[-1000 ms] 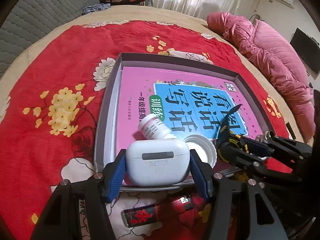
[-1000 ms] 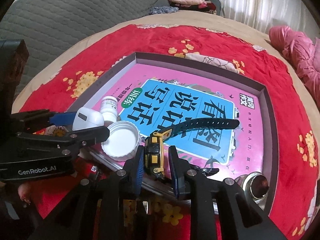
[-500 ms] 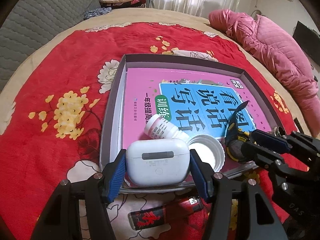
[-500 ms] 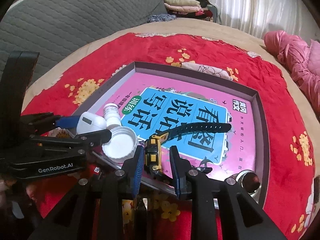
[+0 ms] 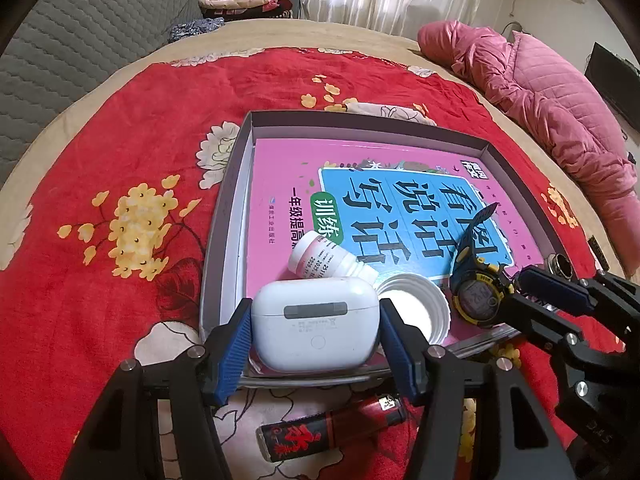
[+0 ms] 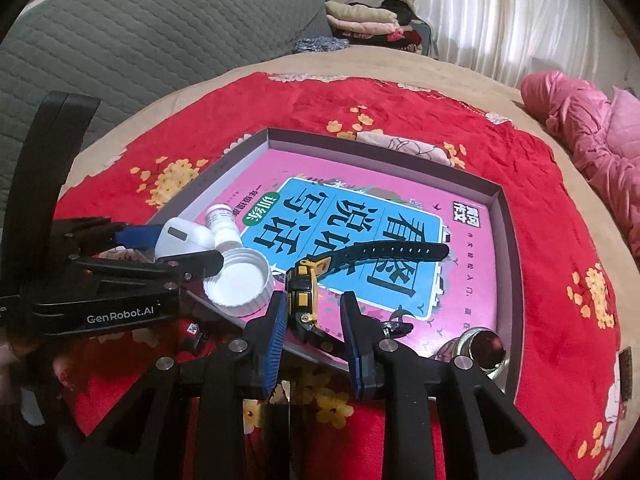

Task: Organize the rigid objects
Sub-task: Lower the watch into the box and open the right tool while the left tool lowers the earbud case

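My left gripper (image 5: pixel 316 330) is shut on a white earbud case (image 5: pixel 316 326), held over the near edge of the grey tray (image 5: pixel 224 216). My right gripper (image 6: pixel 314 316) stands open around a black and yellow watch (image 6: pixel 304 292); the left pad touches it, the right pad is apart. The watch strap (image 6: pixel 392 250) lies on the pink and blue book (image 6: pixel 360 224) in the tray. The watch also shows in the left wrist view (image 5: pixel 478 298). A white pill bottle (image 5: pixel 324 260) and a white lid (image 5: pixel 412 312) lie in the tray.
A red and black lighter (image 5: pixel 332 430) lies on the red flowered blanket (image 5: pixel 120 160) just outside the tray's near edge. A round metal object (image 6: pixel 484 350) sits at the tray's near right corner. A pink jacket (image 5: pixel 540 92) lies far right.
The right gripper's jaws have opened wider around the watch. Both grippers have pulled back and up slightly; the left still holds the earbud case.
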`<state>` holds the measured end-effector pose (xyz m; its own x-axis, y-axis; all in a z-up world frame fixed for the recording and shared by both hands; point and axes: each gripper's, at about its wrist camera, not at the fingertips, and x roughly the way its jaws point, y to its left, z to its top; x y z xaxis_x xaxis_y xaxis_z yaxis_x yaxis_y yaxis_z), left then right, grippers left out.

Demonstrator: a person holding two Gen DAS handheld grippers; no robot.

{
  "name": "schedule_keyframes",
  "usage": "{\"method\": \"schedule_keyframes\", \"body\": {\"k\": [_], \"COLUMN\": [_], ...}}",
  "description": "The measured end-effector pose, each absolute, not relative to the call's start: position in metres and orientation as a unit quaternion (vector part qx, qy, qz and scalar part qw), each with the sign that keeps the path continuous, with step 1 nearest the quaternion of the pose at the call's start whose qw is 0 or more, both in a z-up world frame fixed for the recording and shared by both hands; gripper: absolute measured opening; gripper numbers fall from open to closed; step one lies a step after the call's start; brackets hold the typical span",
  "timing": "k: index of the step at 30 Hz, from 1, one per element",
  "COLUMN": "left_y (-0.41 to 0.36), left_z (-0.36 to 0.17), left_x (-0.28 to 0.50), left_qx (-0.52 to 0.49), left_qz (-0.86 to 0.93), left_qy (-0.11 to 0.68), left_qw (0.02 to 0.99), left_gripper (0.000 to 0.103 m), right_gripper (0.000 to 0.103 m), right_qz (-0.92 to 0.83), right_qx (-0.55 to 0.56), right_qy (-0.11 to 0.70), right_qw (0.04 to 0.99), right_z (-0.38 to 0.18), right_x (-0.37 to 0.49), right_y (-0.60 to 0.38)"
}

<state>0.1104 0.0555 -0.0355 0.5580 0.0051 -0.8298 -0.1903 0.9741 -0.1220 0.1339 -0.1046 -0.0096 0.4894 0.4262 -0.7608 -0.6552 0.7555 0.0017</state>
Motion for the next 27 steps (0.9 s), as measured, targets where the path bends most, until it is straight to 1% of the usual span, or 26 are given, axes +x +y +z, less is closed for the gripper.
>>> {"method": "schedule_keyframes", "body": {"k": [1,2,4,27], "left_y": [0.055,0.055,0.055,0.054], "left_z": [-0.035,-0.035,-0.035,-0.033], "left_x": [0.11,0.11,0.11,0.109], "left_qx": [-0.097,-0.097,-0.097,-0.094], "left_qz": [0.056,0.056,0.056,0.048], "left_qy": [0.466,0.466,0.466,0.455], "left_qw": [0.877,0.878,0.878,0.884], "left_gripper": [0.061,0.061,0.061,0.061], "right_gripper": [0.032,0.04,0.043,0.046], "right_qz": [0.317,0.316,0.314,0.288], "right_qx": [-0.146,-0.145,-0.141,-0.138], "right_qy": [0.392,0.392,0.391,0.394], "right_qw": [0.852,0.852,0.854,0.862], "right_z": [-0.009,-0.009,-0.008,-0.004], "right_x": [0.133,0.133,0.133,0.133], "right_y": [-0.105,-0.106,-0.108,-0.12]}}
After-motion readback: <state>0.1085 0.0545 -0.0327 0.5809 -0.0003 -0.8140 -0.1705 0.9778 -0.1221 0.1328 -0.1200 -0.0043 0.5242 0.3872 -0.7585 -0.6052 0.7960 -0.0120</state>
